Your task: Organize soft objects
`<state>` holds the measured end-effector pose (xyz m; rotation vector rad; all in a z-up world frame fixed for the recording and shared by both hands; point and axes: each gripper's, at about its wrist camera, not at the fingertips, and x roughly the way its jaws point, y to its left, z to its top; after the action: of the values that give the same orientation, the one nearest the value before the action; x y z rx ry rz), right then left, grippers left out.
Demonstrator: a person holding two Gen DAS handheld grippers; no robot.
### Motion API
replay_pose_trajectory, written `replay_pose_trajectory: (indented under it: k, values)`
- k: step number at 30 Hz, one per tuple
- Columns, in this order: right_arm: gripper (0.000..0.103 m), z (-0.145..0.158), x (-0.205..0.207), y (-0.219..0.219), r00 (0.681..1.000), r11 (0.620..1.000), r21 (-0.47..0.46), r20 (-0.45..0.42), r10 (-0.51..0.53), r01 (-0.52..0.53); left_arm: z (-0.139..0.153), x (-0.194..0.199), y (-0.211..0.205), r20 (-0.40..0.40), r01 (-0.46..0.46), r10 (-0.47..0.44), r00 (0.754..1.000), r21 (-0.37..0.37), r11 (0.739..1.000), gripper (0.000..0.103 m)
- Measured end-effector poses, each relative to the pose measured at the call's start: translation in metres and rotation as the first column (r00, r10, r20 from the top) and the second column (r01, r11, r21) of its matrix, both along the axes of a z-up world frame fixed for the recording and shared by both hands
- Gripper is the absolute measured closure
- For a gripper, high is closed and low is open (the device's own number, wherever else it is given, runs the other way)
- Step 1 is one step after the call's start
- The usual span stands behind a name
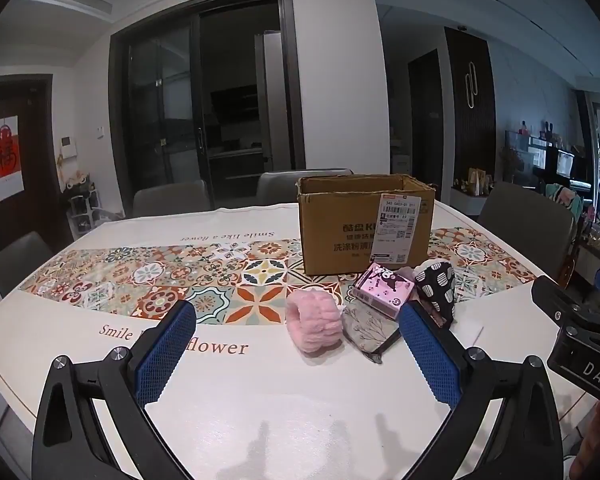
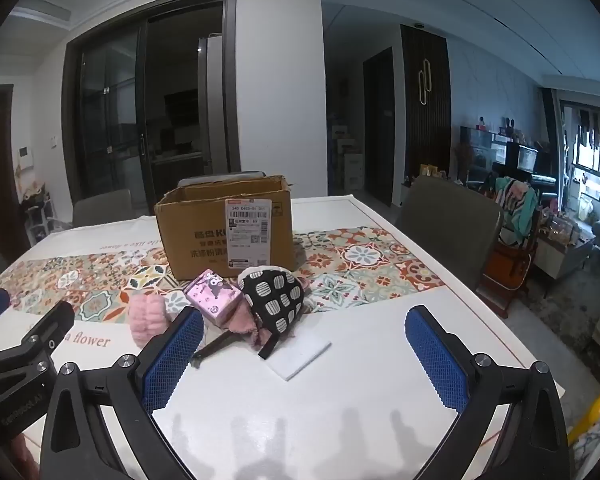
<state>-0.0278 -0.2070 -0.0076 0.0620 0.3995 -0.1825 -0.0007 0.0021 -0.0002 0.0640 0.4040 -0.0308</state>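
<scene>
An open cardboard box (image 1: 364, 224) stands on the table's patterned runner; it also shows in the right wrist view (image 2: 226, 232). In front of it lie a fluffy pink band (image 1: 315, 324) (image 2: 146, 320), a grey floral pouch (image 1: 366, 330), a pink tissue pack (image 1: 384, 288) (image 2: 214, 296) and a black-and-white patterned cloth item (image 1: 436, 286) (image 2: 276, 296). A white flat pad (image 2: 300, 354) lies nearer. My left gripper (image 1: 296, 324) is open and empty, short of the pile. My right gripper (image 2: 304, 328) is open and empty, also short of the pile.
The white table (image 1: 260, 400) has grey chairs (image 2: 448, 220) around it. The right gripper's body (image 1: 580, 332) shows at the left view's right edge, and the left gripper's body (image 2: 24, 356) at the right view's left edge.
</scene>
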Motion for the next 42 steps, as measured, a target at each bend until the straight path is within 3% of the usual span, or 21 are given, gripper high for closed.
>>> replay_pose_trajectory:
  k: [42]
  values:
    - [0.000,0.0020,-0.0016,-0.0016,1.000,1.000,0.001,-0.001,-0.001,0.001,-0.0021,-0.0009,-0.0038,-0.002,0.008,-0.008,1.000,0.005,1.000,0.000]
